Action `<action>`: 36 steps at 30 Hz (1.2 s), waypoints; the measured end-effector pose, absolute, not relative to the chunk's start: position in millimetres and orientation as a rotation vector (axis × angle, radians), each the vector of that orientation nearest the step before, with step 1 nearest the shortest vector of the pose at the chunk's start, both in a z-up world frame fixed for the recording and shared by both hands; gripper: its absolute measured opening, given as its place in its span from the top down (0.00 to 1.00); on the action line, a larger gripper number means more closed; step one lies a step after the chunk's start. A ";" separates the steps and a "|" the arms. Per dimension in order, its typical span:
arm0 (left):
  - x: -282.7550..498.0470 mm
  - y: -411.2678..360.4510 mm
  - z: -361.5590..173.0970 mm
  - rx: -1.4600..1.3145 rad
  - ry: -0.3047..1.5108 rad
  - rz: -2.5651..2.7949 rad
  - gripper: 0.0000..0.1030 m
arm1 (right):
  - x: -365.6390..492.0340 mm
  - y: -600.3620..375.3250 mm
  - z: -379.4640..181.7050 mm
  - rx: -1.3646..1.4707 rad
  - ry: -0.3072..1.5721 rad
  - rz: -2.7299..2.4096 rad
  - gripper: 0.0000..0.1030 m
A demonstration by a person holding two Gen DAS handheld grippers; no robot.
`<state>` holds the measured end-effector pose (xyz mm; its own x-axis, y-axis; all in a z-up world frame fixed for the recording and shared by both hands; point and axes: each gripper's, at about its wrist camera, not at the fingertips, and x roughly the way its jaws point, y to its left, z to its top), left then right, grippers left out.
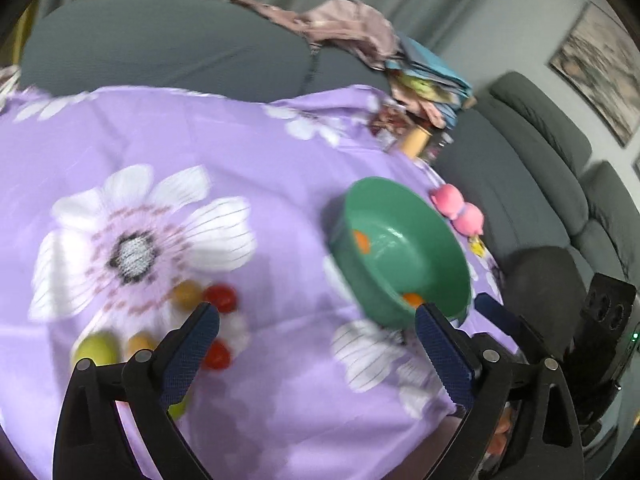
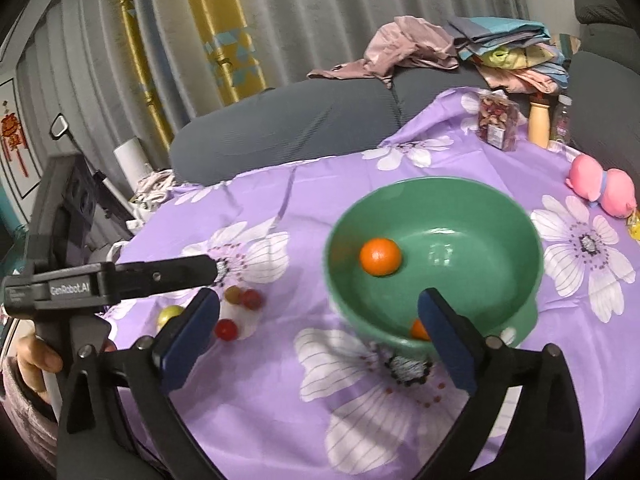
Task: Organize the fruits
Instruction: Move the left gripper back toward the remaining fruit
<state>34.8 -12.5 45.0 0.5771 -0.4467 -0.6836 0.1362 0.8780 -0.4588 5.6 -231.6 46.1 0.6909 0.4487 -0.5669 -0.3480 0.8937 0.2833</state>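
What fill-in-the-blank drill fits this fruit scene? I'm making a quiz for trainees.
1. The bowl is coloured ____.
2. Inside it lie ____ oranges.
3. The tablecloth is purple with white ____.
4. Both hand-held grippers, left and right, hold ____.

Missing: green; two; flowers; nothing

Two oranges [image 2: 380, 257] lie in the green bowl [image 2: 500, 208] on a purple flowered cloth [image 2: 280, 360]. Small fruits [image 2: 226, 329] sit left of it. The right gripper [image 2: 318, 344] gapes empty.
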 end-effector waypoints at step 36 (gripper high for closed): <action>-4.2 80.0 -0.6 -0.632 1.005 -0.377 0.05 | 5.7 -98.2 -23.0 0.131 0.977 0.807 0.14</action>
